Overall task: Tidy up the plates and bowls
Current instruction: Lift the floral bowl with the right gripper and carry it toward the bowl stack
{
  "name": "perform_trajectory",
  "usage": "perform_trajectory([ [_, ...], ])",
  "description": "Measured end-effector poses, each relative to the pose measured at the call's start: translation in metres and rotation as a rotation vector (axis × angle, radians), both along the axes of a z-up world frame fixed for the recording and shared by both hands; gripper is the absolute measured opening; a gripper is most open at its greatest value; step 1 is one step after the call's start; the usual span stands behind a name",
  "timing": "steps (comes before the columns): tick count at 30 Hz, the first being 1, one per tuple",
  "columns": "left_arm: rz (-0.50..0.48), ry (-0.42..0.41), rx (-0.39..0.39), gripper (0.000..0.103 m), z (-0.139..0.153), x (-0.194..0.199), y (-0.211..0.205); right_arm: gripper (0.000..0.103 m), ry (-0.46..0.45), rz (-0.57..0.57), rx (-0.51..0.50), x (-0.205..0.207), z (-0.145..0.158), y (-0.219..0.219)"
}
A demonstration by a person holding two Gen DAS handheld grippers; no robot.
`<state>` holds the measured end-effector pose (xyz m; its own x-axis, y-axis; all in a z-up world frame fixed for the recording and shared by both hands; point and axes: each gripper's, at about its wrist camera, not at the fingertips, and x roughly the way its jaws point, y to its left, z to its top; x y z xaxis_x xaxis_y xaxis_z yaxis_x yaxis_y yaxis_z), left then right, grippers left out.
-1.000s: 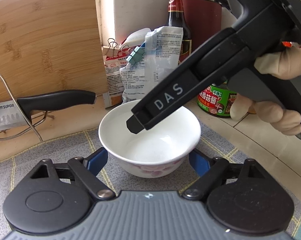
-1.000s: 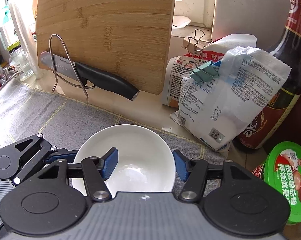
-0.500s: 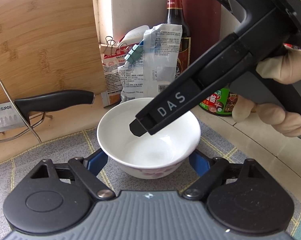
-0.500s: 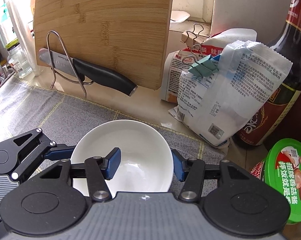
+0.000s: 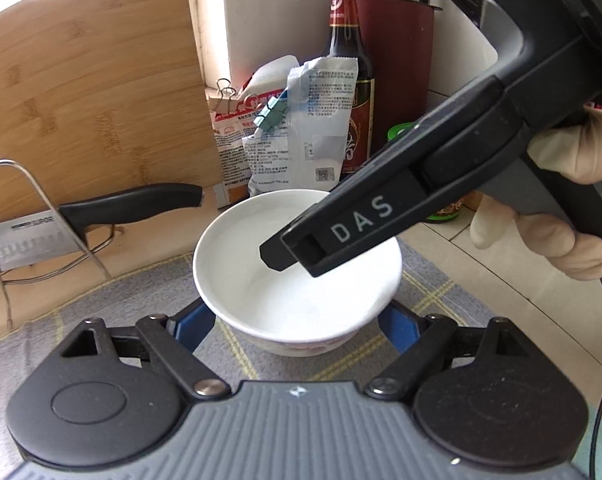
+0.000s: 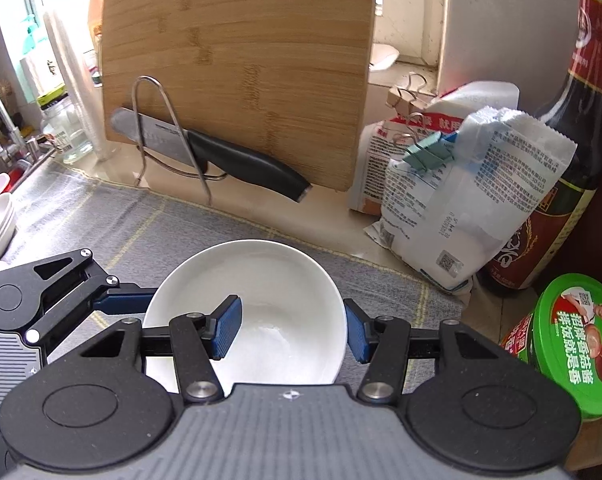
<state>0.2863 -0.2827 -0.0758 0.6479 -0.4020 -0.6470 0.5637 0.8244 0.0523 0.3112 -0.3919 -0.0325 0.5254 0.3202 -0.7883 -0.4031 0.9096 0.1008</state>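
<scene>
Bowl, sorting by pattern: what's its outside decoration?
Pink-red floral print on the bowl, left wrist view.

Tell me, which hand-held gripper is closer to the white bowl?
Right. The right hand-held gripper straddles the white bowl's right rim, one pad inside and one outside. The left hand-held gripper is open, with its blue pads on either side of the bowl's base.

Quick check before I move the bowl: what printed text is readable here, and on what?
"DAS": right gripper's body.
"SUPOR": knife blade.
Chinese print on the green-lidded jar, dark bottle's label and clipped bags: too small or blurred to read.
</scene>
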Motion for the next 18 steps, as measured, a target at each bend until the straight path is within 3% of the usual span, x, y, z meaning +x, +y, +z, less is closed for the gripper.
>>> perform_trajectory([
  [12,-0.010,0.024,0.029,0.088,0.030,-0.040,0.043,0.060,0.011,0.015,0.074,-0.039,0.029,0.029],
  [18,-0.002,0.047,0.011,0.088,0.045,-0.056,0.070,0.060,-0.005,0.041,0.054,-0.060,0.043,0.058],
])
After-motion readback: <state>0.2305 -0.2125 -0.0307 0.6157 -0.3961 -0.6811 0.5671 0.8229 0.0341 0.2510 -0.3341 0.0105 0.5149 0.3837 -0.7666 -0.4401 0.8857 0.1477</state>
